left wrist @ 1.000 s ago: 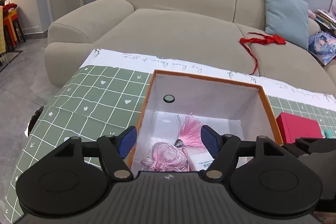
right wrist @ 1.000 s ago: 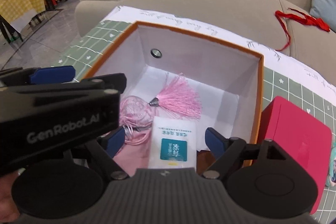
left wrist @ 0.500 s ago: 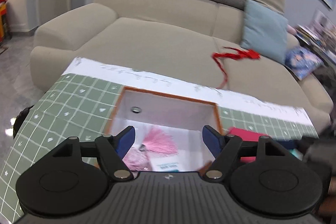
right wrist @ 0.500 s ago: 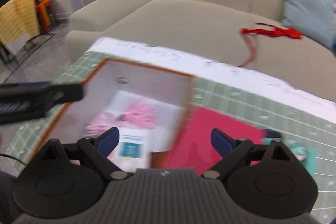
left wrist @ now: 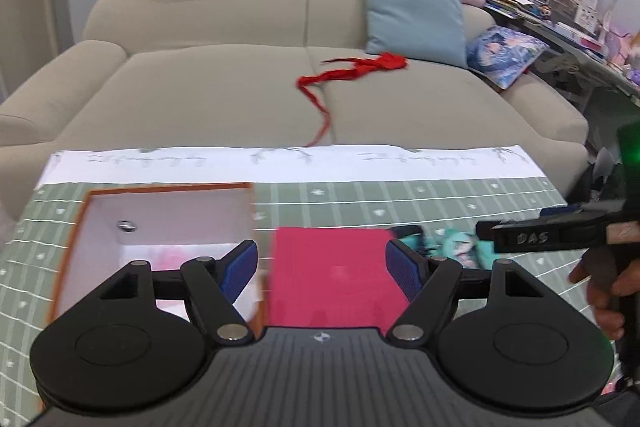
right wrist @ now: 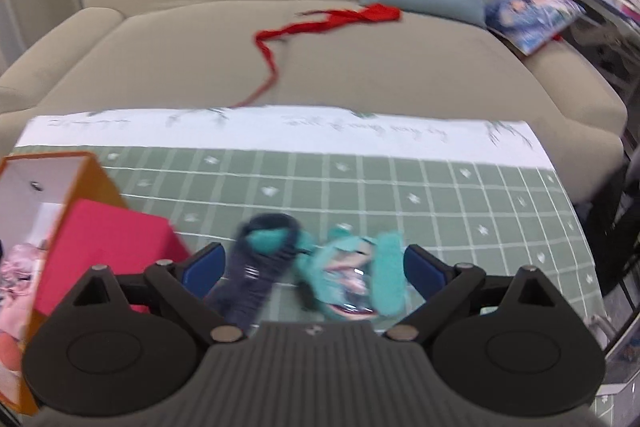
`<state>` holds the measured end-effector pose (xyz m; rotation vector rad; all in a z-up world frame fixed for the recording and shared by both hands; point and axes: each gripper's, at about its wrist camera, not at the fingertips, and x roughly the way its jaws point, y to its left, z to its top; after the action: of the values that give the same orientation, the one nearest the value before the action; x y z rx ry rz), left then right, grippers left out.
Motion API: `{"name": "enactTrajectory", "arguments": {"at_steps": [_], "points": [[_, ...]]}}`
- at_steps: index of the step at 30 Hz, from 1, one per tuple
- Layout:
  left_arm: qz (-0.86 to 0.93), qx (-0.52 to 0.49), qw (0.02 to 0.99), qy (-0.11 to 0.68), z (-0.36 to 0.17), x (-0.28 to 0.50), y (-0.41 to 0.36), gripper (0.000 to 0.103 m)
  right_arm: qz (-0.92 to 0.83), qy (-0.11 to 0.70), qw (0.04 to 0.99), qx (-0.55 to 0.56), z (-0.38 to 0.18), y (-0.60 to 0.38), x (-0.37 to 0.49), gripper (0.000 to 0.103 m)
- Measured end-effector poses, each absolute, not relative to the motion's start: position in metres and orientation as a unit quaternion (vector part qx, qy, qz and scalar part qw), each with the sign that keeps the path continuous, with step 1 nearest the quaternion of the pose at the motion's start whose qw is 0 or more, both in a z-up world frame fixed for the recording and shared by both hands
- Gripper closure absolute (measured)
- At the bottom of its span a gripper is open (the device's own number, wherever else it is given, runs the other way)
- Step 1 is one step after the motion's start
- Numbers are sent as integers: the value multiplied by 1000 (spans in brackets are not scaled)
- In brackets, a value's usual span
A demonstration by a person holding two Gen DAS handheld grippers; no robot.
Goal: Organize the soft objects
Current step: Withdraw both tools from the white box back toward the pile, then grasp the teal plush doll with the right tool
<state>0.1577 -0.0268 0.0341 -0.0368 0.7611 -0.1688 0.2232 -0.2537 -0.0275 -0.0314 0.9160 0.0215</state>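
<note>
Right wrist view: the right hand-held gripper (right wrist: 312, 267), jaws wide and empty, hovers over the teal plush toy (right wrist: 360, 275) on the counter (right wrist: 440, 187) beside the red box (right wrist: 104, 247); the left hand-held gripper (left wrist: 322, 267) likewise gapes empty.

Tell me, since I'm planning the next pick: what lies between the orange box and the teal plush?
The red box lies between the orange box and the teal plush, clearest in the left wrist view.

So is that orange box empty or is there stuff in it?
Not empty. The open orange box holds pink things on its white floor.
</note>
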Motion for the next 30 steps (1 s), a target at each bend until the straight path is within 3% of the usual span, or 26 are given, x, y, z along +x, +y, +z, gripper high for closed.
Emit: {"name": "enactTrajectory", "arguments": {"at_steps": [17, 30], "points": [[-151, 72, 899, 404, -23, 177, -145, 17, -28, 513, 857, 35, -134, -330, 277, 8], [-152, 138, 875, 439, -63, 179, -180, 17, 13, 546, 824, 151, -162, -331, 311, 6]]}}
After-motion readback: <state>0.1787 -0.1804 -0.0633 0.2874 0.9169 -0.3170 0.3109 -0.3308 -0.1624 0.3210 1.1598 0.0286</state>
